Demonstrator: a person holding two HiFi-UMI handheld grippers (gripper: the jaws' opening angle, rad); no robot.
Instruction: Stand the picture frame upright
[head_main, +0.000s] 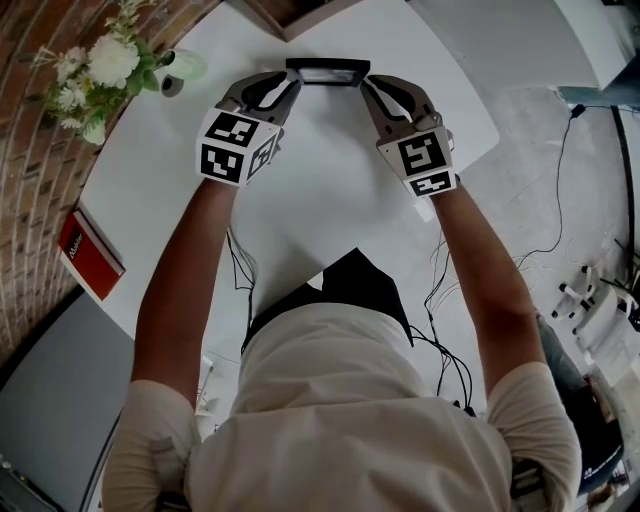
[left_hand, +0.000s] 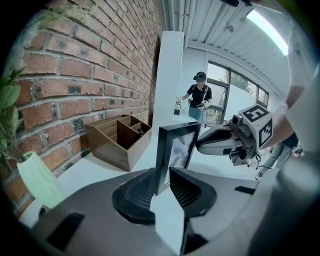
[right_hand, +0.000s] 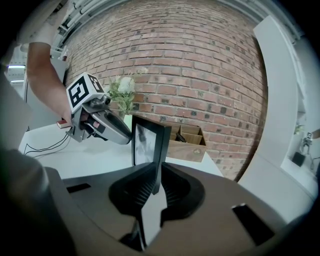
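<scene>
A black picture frame (head_main: 327, 72) stands upright on the white table (head_main: 330, 200), near its far edge. My left gripper (head_main: 290, 85) is at the frame's left end and my right gripper (head_main: 368, 88) at its right end. In the left gripper view the frame (left_hand: 175, 150) rises between my jaws (left_hand: 162, 182); a thin gap shows at the right pad, so this gripper is open around the edge. In the right gripper view my jaws (right_hand: 157, 180) are shut on the frame's edge (right_hand: 147, 142). Each gripper shows in the other's view, against the frame's far side.
A wooden desk organiser (left_hand: 117, 140) sits behind the frame by the brick wall (right_hand: 200, 75). A pale green vase with white flowers (head_main: 110, 65) stands at the left, and a red book (head_main: 90, 250) lies near the table's left edge. A person (left_hand: 200, 97) stands far off.
</scene>
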